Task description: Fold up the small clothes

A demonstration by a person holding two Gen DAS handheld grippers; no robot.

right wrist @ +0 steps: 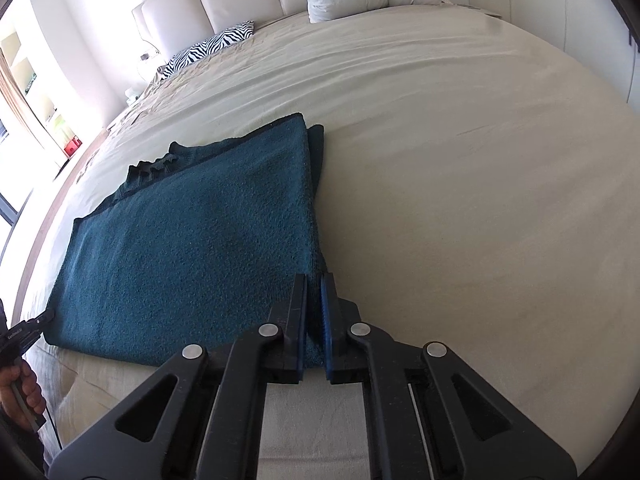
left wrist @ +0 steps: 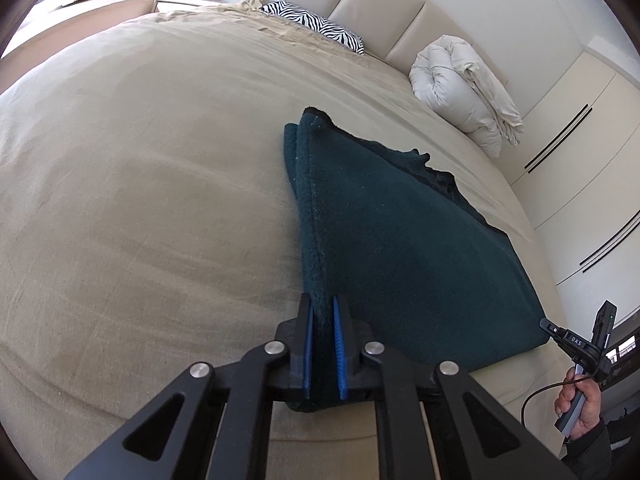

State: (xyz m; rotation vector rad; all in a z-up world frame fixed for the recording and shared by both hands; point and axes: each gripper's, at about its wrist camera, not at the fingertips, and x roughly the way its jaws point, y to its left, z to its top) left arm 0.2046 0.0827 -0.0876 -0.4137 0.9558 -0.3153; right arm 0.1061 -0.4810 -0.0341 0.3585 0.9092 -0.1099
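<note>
A wide bed with beige sheets met a padded headboard; white wardrobes stood beside it, daylight entering a window.

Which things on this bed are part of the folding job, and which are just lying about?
In the job:
dark teal knitted garment
left tool, clamped on one near corner
right tool, clamped on the other

Lying about:
zebra-striped pillow
rolled white duvet
beige bedsheet

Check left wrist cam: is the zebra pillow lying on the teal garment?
No. The zebra pillow sits far up by the headboard, well apart from the teal garment.
</note>
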